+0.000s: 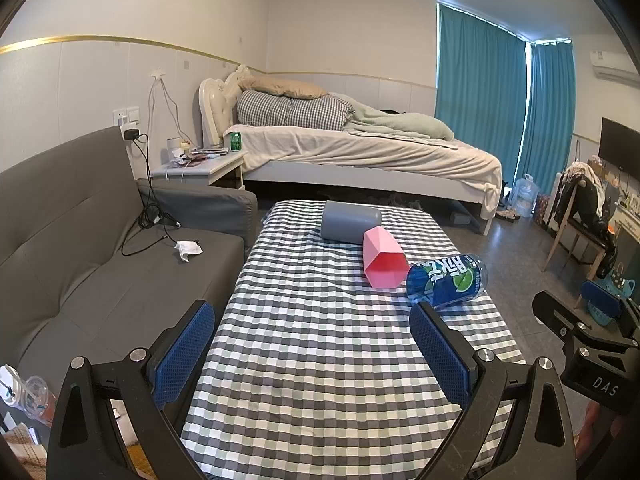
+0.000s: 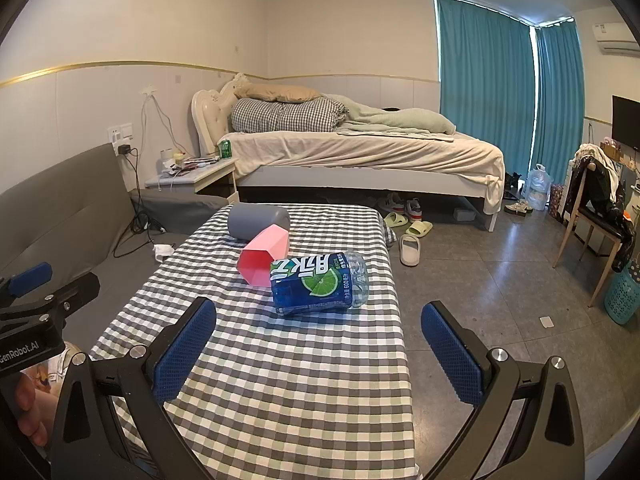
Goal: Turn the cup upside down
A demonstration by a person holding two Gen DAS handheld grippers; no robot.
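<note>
Three cups lie on their sides on the checked tablecloth. A grey cup lies farthest, a pink faceted cup lies in the middle with its mouth toward me, and a cut-off bottle cup with a blue label lies nearest, at the right. They also show in the right wrist view: the grey cup, the pink cup, the bottle cup. My left gripper is open and empty over the near table. My right gripper is open and empty, short of the bottle cup.
A grey sofa stands left of the table. A bed and a nightstand stand behind it. Slippers lie on the tiled floor at the right. A chair with clothes and a teal basket stand far right.
</note>
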